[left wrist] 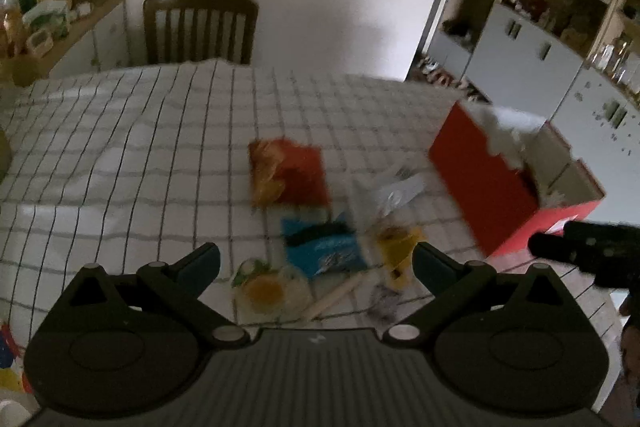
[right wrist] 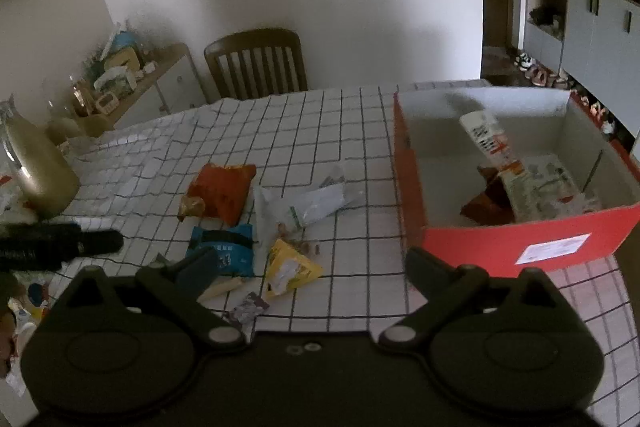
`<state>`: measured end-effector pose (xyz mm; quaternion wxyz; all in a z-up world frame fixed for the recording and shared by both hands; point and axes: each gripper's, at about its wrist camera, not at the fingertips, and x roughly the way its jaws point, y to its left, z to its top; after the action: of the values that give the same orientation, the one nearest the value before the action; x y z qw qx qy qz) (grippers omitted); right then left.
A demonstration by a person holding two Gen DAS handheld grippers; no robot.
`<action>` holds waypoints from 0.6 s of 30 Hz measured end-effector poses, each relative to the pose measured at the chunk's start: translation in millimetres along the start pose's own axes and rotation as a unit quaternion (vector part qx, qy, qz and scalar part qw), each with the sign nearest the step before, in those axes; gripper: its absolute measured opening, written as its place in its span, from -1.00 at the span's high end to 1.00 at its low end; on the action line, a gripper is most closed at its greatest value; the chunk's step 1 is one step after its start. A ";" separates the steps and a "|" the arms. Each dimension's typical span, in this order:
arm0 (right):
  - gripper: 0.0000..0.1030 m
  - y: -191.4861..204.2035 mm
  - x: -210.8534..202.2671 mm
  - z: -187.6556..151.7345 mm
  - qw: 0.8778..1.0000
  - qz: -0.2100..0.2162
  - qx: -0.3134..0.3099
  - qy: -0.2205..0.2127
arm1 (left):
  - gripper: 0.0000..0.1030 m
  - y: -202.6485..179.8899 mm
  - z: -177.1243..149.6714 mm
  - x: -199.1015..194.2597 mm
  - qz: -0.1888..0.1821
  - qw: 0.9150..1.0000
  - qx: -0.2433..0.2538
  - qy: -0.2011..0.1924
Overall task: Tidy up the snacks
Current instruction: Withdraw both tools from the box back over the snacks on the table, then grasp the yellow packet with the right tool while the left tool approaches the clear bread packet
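Note:
Loose snacks lie on the checked tablecloth [right wrist: 352, 131]: an orange-red chip bag [right wrist: 222, 193], a blue packet [right wrist: 224, 247], a yellow packet [right wrist: 290, 269], a clear wrapper [right wrist: 316, 203] and a pale stick [right wrist: 220, 289]. In the left wrist view I see the chip bag [left wrist: 288, 173], the blue packet [left wrist: 324, 247], the yellow packet [left wrist: 396, 251] and a round orange-centred pack [left wrist: 268, 291]. The red box [right wrist: 408, 163] at the right holds a white tube and other packs. My left gripper [left wrist: 316, 263] hangs open above the snacks. My right gripper [right wrist: 312, 263] is open, empty, beside the box.
A wooden chair [right wrist: 256, 63] stands at the table's far side. A sideboard with clutter [right wrist: 116, 83] sits at the back left, and a pale bottle [right wrist: 36, 167] stands on the table's left. Cabinets [left wrist: 540, 39] line the right wall.

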<state>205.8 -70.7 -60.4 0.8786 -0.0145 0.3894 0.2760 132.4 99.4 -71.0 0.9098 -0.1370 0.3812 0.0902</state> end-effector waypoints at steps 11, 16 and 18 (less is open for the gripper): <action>-0.72 23.1 58.3 -10.0 0.999 -0.024 -0.002 0.045 | -1.00 38.0 -27.2 56.2 0.027 0.997 -0.052 0.051; -0.57 29.9 90.6 -12.3 0.996 -0.040 0.002 0.075 | -1.00 43.0 -32.9 75.1 0.031 0.996 -0.060 0.065; -0.54 31.5 100.9 -12.2 0.996 -0.042 0.005 0.084 | -1.00 44.5 -32.3 80.7 0.033 0.995 -0.065 0.067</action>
<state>236.8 0.9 -132.7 0.8536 -0.0495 0.4624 0.2348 154.8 136.1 -158.7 0.8682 -0.1888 0.4386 0.1349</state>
